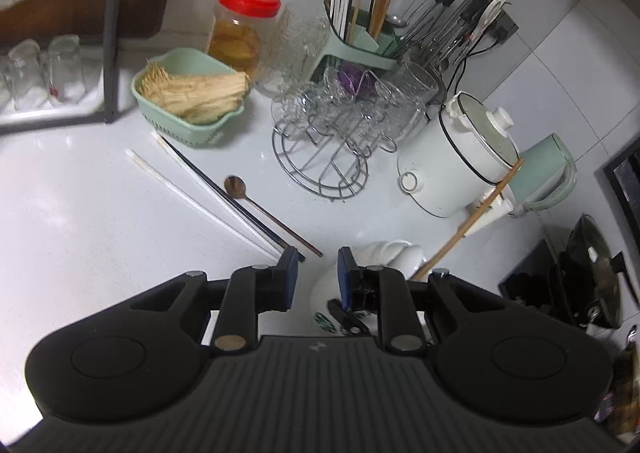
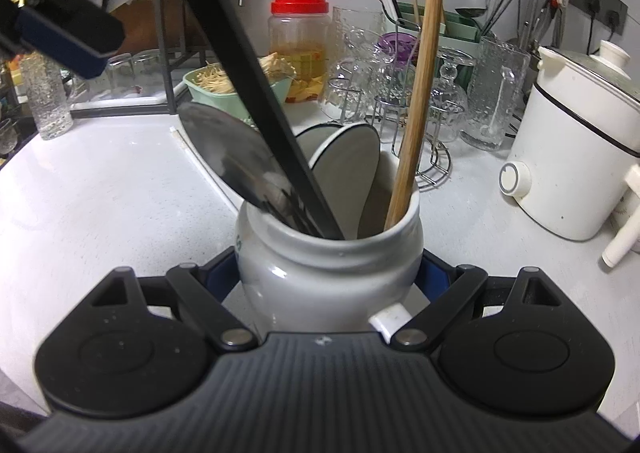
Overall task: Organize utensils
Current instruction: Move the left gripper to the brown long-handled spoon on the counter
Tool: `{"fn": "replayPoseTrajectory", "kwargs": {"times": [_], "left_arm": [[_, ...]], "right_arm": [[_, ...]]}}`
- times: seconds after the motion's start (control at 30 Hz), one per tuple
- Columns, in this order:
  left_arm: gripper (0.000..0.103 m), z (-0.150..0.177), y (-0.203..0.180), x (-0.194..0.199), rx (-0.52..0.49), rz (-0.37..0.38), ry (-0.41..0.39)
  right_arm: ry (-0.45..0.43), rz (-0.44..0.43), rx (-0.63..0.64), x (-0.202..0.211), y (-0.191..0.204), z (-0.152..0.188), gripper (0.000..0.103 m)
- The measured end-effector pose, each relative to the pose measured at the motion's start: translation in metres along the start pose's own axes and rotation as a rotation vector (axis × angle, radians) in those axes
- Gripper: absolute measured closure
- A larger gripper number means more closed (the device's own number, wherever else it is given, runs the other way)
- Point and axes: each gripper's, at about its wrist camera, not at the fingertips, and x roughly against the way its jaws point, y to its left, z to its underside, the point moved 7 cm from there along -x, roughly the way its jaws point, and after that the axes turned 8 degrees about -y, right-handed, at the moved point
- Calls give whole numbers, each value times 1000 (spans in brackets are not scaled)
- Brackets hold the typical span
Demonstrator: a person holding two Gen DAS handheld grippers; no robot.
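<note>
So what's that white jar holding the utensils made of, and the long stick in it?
The white jar looks like glazed ceramic: glossy, thick rounded rim, soft highlights. The long stick looks like unfinished wood or bamboo: matte tan with lengthwise grain.

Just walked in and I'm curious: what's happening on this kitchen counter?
Someone is tidying utensils with two hand-held grippers. The right gripper clamps a white jar that already holds spoons and a wooden stick. The left gripper hangs empty, slightly open, above the counter, near the chopsticks and a long spoon lying loose there.
</note>
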Motion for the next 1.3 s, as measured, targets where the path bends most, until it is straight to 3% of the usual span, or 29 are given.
{"fn": "replayPoseTrajectory", "kwargs": {"times": [0.3,0.8,1.13,1.3], "left_arm": [[80,8,16,-7,-123,-73,-50],[80,21,53,-28,-181,-2,7],[80,7,63,-43,-190,50,35],[74,2,71,-59,-196,64,46]], "right_arm": [[18,73,-52,0,4,1,11],[9,207,-123,-2,16,1,11],[15,260,-160,-3,19,1,11],[13,269,-165,-3,20,1,11]]}}
